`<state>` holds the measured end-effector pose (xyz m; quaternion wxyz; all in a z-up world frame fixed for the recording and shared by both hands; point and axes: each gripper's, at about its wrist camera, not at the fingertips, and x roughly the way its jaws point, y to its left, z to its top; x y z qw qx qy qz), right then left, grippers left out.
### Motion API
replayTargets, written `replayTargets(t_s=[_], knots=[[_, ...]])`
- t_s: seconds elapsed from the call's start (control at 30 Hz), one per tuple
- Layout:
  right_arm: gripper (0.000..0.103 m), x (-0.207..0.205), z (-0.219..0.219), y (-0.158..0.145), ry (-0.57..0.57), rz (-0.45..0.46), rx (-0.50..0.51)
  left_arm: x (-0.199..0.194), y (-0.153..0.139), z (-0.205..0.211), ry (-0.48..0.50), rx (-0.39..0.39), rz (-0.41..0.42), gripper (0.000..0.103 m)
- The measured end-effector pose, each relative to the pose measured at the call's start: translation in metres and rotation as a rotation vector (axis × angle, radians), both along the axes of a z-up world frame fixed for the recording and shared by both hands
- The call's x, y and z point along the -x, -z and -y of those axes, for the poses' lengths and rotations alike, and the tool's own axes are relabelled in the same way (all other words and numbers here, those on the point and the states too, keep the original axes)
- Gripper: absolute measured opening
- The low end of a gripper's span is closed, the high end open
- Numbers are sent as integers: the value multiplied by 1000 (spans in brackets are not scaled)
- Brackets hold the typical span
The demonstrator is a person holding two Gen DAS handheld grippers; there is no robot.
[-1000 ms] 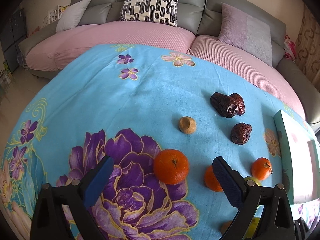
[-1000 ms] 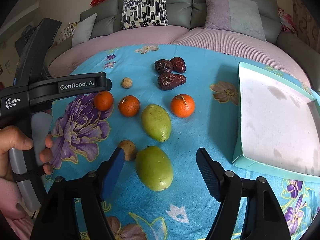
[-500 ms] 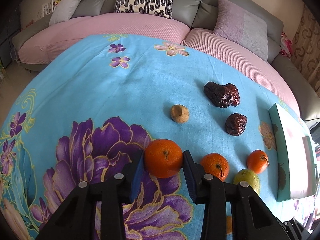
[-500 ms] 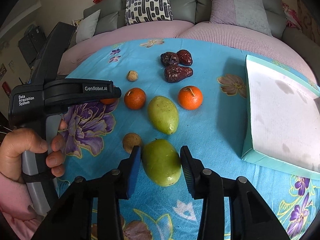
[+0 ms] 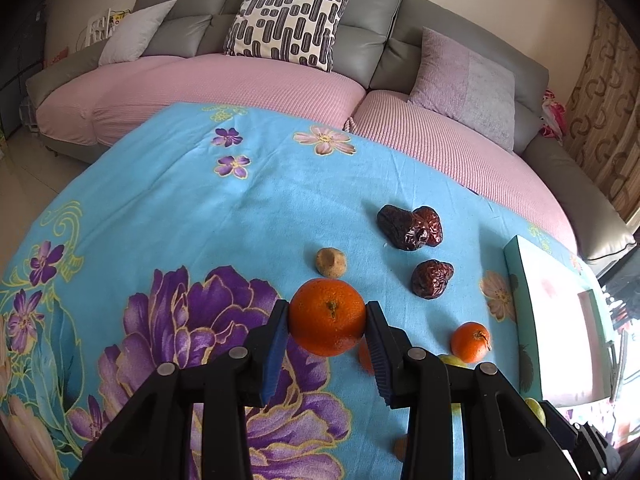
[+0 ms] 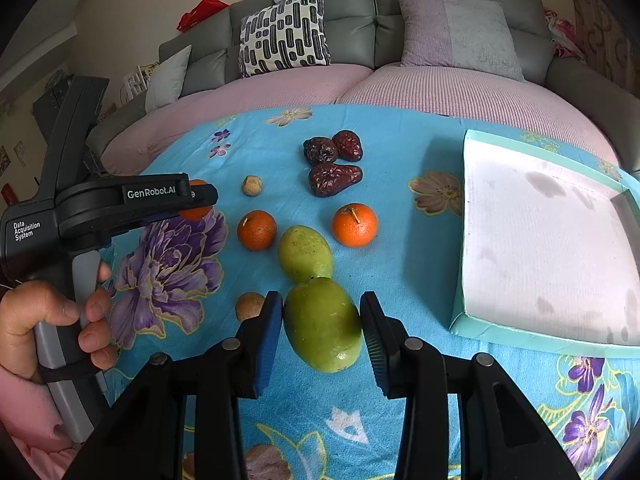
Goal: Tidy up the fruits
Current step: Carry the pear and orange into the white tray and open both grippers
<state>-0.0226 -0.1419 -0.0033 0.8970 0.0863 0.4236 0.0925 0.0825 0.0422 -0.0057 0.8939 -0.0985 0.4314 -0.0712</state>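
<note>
My left gripper [image 5: 327,312] is shut on an orange tangerine [image 5: 326,322] and holds it just above the blue flowered cloth. The right wrist view shows that gripper from the side, with the tangerine [image 6: 195,213] under its fingers. Over the near middle of the cloth, my right gripper [image 6: 320,304] is shut on a green fruit [image 6: 322,330]. A second green fruit [image 6: 306,254] touches the first one's far end. Two more tangerines [image 6: 257,230] [image 6: 354,225], three dark red dates [image 6: 334,178] and two small brown fruits [image 6: 252,185] [image 6: 249,307] lie on the cloth.
A shallow teal box with a white floor [image 6: 520,334] lies on the cloth at the right. A grey and pink sofa with cushions [image 6: 284,32] curves behind the table. A person's hand [image 6: 52,320] grips the left tool's handle at the left.
Both grippers went from wide open to shut, the left on the tangerine and the right on the green fruit. The left gripper then rose slightly with its tangerine.
</note>
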Motion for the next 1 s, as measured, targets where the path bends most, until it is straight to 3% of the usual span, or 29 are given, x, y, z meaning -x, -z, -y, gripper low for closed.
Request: replayTargets(t_s=[0.27, 0.63, 1.0], knots=[[42, 5, 25, -25, 96, 73, 33, -2, -17, 34, 71, 18, 61, 40], [42, 1, 99, -64, 301, 148, 74, 19, -34, 122, 291, 16, 184, 40], [42, 2, 183, -68, 521, 136, 139, 31, -29, 197, 479, -27, 178, 40]])
